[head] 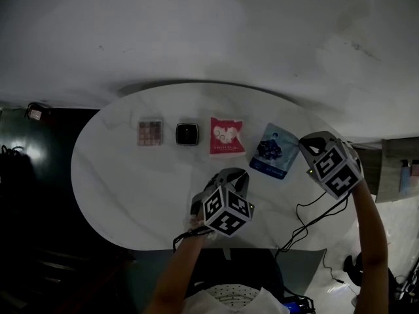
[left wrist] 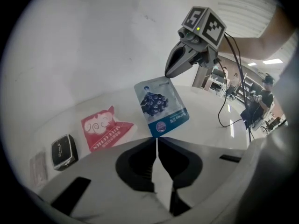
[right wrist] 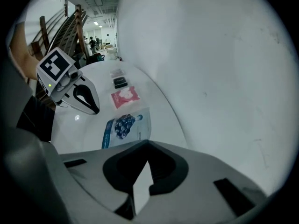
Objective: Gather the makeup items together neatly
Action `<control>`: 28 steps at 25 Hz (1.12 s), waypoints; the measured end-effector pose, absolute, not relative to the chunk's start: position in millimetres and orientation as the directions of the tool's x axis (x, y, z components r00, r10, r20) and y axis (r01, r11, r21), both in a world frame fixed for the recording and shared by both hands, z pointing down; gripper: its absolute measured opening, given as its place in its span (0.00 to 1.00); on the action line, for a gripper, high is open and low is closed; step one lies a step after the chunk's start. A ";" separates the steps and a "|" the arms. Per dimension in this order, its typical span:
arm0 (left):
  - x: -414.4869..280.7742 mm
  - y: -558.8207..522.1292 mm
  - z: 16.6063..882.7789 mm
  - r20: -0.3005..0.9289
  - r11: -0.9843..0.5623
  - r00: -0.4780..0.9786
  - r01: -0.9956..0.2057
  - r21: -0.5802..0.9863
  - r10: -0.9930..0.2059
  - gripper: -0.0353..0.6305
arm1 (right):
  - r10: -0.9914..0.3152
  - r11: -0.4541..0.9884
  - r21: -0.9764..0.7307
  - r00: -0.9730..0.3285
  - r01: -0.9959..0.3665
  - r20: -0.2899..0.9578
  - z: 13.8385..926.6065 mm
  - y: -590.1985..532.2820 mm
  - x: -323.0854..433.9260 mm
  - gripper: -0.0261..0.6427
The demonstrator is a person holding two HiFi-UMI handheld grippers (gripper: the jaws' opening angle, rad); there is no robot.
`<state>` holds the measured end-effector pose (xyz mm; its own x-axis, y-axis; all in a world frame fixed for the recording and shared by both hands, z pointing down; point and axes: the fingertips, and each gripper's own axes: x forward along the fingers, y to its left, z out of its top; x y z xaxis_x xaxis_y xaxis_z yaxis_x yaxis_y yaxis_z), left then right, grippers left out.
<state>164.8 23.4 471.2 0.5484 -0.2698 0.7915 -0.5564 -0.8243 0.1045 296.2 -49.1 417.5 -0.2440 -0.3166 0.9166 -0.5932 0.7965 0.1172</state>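
Observation:
Four makeup items lie in a row on the white oval table (head: 124,182): an eyeshadow palette (head: 149,133), a black compact (head: 187,134), a red sachet (head: 226,136) and a blue sachet (head: 275,150). My left gripper (head: 239,175) is shut and empty, just in front of the gap between the red sachet (left wrist: 105,129) and the blue sachet (left wrist: 161,106). My right gripper (head: 308,146) is also shut and empty, its tip by the blue sachet's right corner; touching or not, I cannot tell. From the right gripper view the blue sachet (right wrist: 124,127) lies just beyond the jaws.
A black cable (head: 314,218) trails from the right gripper over the table's front right edge. A white wall (head: 216,31) rises close behind the table. Dark floor and clutter (head: 33,169) lie off the left edge.

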 end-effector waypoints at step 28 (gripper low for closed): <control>138.6 33.0 482.6 0.809 -0.788 0.519 -0.604 0.119 -0.276 0.11 | -0.289 0.767 0.145 -0.135 -0.625 0.948 499.8 -100.8 303.9 0.08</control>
